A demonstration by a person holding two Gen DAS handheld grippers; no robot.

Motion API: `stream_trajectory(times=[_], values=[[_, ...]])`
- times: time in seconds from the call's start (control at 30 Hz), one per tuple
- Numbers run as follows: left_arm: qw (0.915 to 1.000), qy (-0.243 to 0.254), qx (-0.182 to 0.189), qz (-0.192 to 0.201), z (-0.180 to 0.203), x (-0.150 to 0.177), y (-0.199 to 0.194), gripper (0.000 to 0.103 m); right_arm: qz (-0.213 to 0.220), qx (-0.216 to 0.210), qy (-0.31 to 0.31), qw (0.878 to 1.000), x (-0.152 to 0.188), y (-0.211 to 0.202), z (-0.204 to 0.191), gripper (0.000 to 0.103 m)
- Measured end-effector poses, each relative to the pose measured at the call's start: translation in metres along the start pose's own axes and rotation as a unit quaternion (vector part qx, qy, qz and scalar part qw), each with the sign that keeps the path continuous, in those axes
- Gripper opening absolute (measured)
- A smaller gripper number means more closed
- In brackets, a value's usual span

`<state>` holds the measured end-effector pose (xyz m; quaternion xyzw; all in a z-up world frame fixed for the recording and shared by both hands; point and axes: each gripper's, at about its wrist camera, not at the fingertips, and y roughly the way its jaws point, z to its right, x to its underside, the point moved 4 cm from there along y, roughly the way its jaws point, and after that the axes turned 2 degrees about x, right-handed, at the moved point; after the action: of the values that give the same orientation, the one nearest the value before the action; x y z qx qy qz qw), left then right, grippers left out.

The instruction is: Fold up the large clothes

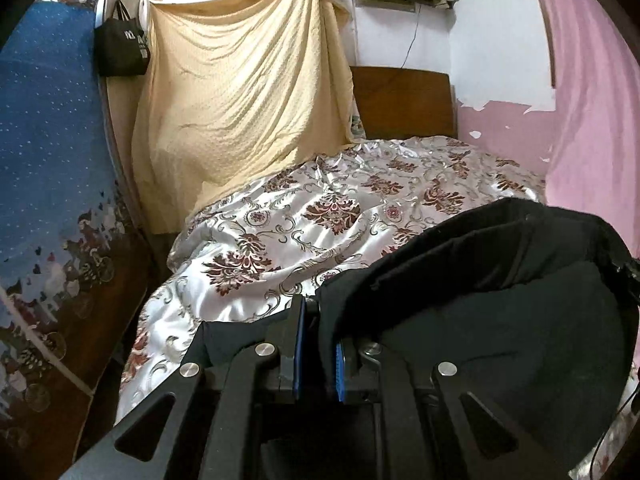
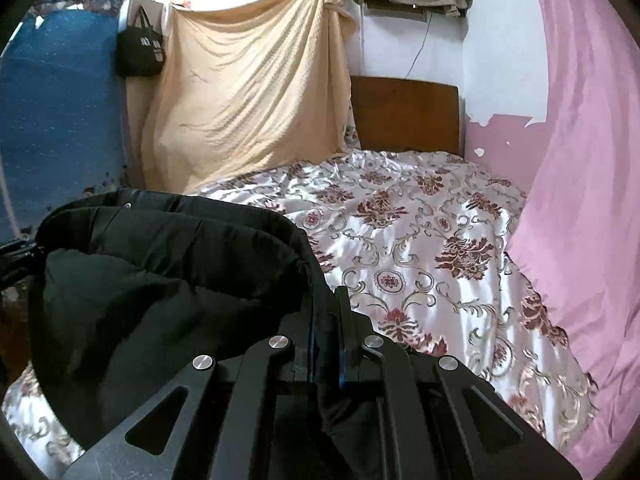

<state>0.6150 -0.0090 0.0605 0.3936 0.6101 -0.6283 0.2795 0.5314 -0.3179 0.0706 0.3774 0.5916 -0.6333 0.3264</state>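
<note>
Both tools are clamped nearly shut on the black garment (image 1: 500,280): the left hand-held gripper (image 1: 318,312) pinches one edge of it, the right hand-held gripper (image 2: 326,320) another. The cloth hangs slack between them in a deep sag above the near edge of the bed (image 1: 320,216), over the floral bedspread (image 2: 420,240). The grip looks thin on both sides, so a quick pull could slip an edge free. The loose middle could also land bunched, spoiling the fold.

garment (image 1: 500,280) on bedspread (image 1: 320,216) | headboard (image 1: 404,102) behind | hanging sheet (image 1: 240,92) left of headboard
</note>
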Motion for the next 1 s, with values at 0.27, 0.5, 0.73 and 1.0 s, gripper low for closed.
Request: stream_trajectory(times=[0.27,0.5,0.73,1.0], values=[[0.9996,-0.004,0.0,-0.029,0.005,0.012,0.058,0.012,-0.031,0.01,-0.004,0.999,0.013,0.068,0.0,0.006],[0.9986,-0.018,0.005,-0.049,0.001,0.026,0.087,0.012,-0.041,0.012,-0.001,0.999,0.027,0.095,0.0,0.007],[0.9977,-0.022,0.008,-0.063,0.002,0.036,0.102,0.012,-0.046,0.014,-0.001,0.999,0.038,0.109,-0.001,0.008],[0.9964,-0.039,0.013,-0.074,0.0,0.038,0.105,0.017,-0.047,0.012,0.0,0.999,0.042,0.112,0.0,0.011]])
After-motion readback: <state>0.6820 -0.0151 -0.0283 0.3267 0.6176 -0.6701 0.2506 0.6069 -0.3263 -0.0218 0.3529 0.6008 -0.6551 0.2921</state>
